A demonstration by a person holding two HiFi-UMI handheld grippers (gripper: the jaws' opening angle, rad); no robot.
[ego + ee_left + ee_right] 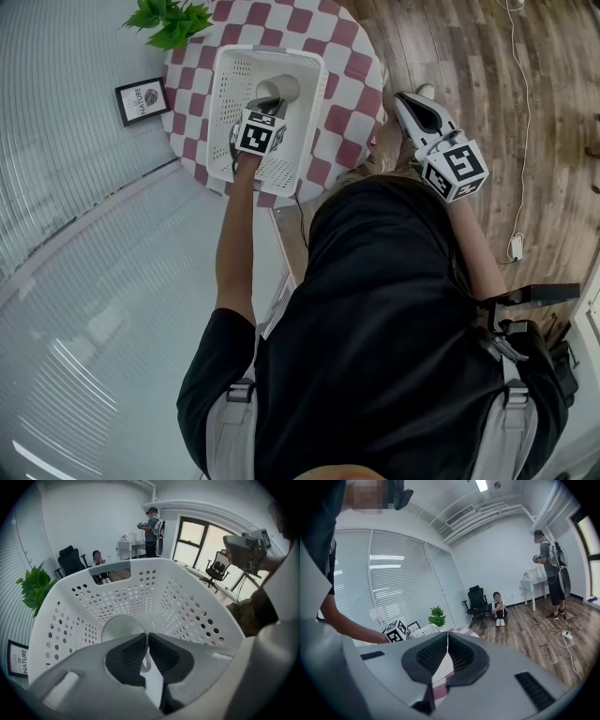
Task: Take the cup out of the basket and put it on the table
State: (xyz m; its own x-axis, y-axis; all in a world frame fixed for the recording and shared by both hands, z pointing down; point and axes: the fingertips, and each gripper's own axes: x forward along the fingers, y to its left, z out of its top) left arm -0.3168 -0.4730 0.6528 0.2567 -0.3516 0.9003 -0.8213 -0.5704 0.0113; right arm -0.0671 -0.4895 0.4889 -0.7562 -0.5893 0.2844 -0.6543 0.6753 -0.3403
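A white perforated basket [225, 112] stands on the round red-and-white checked table [347, 94]. Inside it lies a pale cup [278, 89], tipped on its side with its mouth showing. My left gripper [267, 103] reaches down into the basket. In the left gripper view its jaws [148, 637] are shut on the cup's thin white wall, and the cup's rim [119, 627] shows just beyond the pads against the basket wall [187, 606]. My right gripper [417, 108] hangs to the right of the table over the floor. Its jaws [447, 634] are shut with nothing between them.
A green potted plant [169, 21] and a framed picture [142, 100] sit at the table's far left. A white cable [520, 112] runs across the wooden floor on the right. One person stands [152, 531] and another sits [499, 606] at the back of the room, near an office chair [477, 599].
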